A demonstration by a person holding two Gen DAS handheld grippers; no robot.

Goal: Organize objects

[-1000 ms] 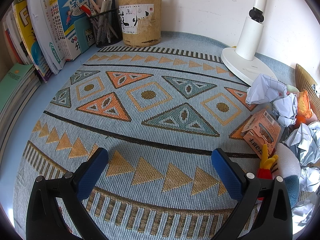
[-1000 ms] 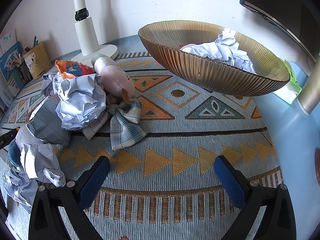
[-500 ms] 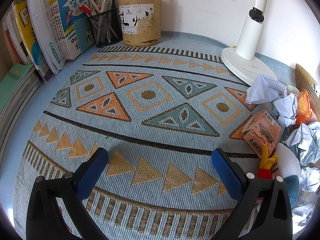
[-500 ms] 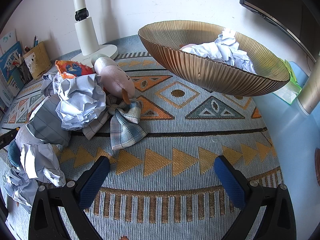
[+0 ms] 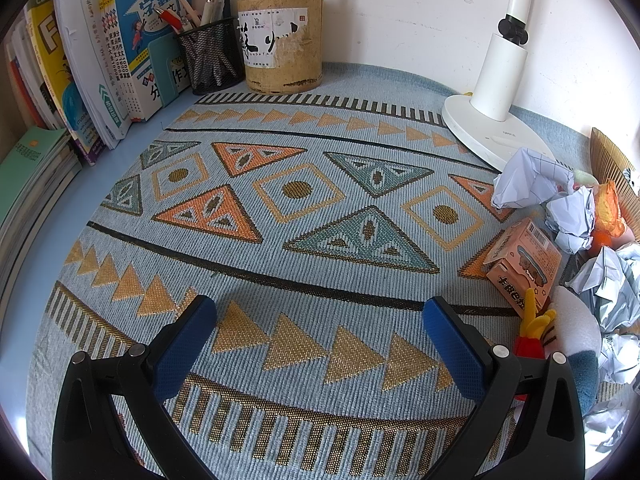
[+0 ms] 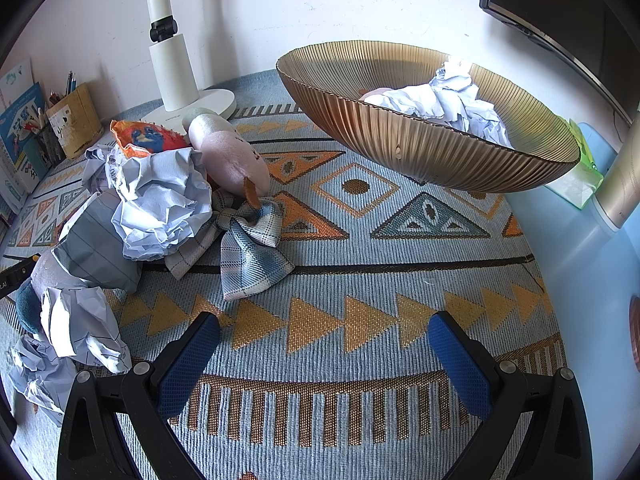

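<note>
Crumpled paper (image 6: 160, 208) suits the empty, wide-open right gripper (image 6: 324, 354): pinch it across its bulk, then lift it clear over the ribbed bowl's rim (image 6: 400, 148), while the left gripper (image 5: 320, 338) waits open.

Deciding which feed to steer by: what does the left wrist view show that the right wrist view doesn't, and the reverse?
Only the left wrist view: the small orange carton, lying beside the crumpled paper, and the open left tool.

Only the right wrist view: the ribbed golden bowl already holding crumpled paper, the plaid cloth, the pink plush toy, and the open right tool.

Both: the patterned mat, white lamp base, cardboard pen holder, and the heap of crumpled paper.
</note>
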